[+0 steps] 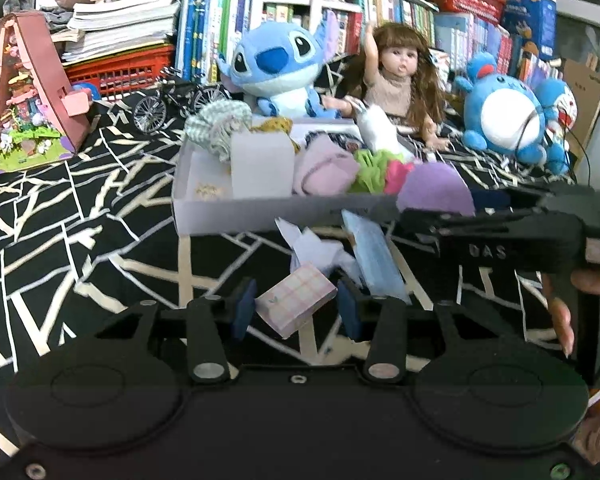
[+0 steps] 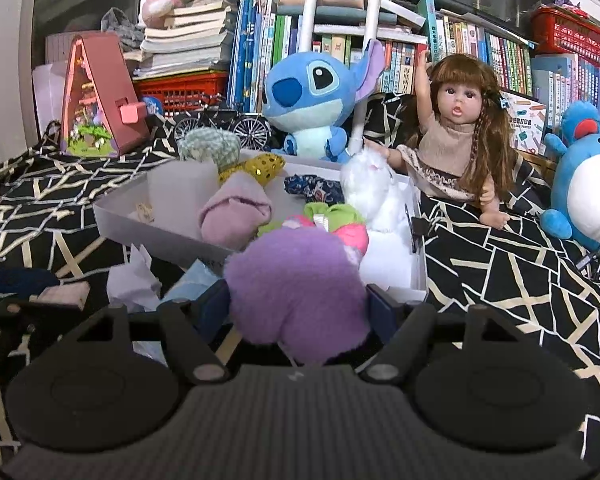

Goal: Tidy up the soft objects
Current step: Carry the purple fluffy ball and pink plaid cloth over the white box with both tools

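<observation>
Both grippers loaded at the near edge of the white box.

The left gripper (image 1: 296,312) has its fingers (image 1: 244,308) partly closed around a small pink checked pad (image 1: 296,304), held tilted above the black patterned cloth (image 1: 80,240), just in front of the white box (image 1: 260,212). The right gripper (image 2: 298,304) has its fingers (image 2: 380,308) about half open and pressed on a fluffy purple plush (image 2: 296,296) at the box's near wall. Inside the box lie a pink sock (image 2: 236,212), green and pink cloths and a white plush (image 2: 374,184). A blue face mask (image 1: 374,256) and crumpled paper (image 1: 316,248) lie on the cloth beside the box.
</observation>
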Action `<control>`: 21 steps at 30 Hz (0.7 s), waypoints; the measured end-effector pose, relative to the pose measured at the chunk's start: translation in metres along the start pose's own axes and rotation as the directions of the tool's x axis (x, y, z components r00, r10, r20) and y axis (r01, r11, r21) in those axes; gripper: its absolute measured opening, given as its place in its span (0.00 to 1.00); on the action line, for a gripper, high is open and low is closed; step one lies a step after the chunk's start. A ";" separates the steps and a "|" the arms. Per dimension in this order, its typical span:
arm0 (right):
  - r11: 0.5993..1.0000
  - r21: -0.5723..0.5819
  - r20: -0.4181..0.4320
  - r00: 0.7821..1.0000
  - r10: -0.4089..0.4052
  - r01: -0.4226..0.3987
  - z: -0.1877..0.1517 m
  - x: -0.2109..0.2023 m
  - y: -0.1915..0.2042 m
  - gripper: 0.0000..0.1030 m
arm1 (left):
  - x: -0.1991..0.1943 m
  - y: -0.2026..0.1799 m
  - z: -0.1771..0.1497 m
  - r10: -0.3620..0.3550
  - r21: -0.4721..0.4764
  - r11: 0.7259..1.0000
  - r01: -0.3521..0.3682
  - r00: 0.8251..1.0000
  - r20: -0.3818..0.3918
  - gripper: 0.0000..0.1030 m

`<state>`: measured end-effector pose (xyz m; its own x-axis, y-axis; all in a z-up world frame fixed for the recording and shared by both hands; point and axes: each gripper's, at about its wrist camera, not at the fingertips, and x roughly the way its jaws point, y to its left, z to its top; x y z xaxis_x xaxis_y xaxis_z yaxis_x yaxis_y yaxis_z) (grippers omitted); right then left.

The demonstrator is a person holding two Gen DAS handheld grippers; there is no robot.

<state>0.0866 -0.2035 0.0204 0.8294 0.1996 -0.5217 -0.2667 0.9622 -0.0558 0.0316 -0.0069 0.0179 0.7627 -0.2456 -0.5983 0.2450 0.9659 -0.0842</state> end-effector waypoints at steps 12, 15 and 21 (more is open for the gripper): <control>1.000 0.026 0.055 0.998 0.010 -0.012 0.025 -0.007 -0.005 0.72 | 0.006 0.020 0.053 0.033 -0.048 0.998 -0.029 0.996 0.084 0.41; 0.999 0.030 0.066 0.998 0.012 -0.014 0.035 -0.004 -0.007 0.72 | 0.013 0.023 0.067 0.044 -0.050 0.998 -0.039 0.994 0.096 0.41; 0.999 0.046 0.077 0.997 0.021 -0.024 0.060 0.012 -0.012 0.72 | 0.033 0.036 0.092 0.059 -0.108 0.993 -0.047 0.993 0.104 0.41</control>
<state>0.1294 -0.2016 0.0655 0.8590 0.2333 -0.4557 -0.2640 0.9645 -0.0037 0.1203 0.0118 0.0683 0.8340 -0.1956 -0.5160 0.1424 0.9797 -0.1412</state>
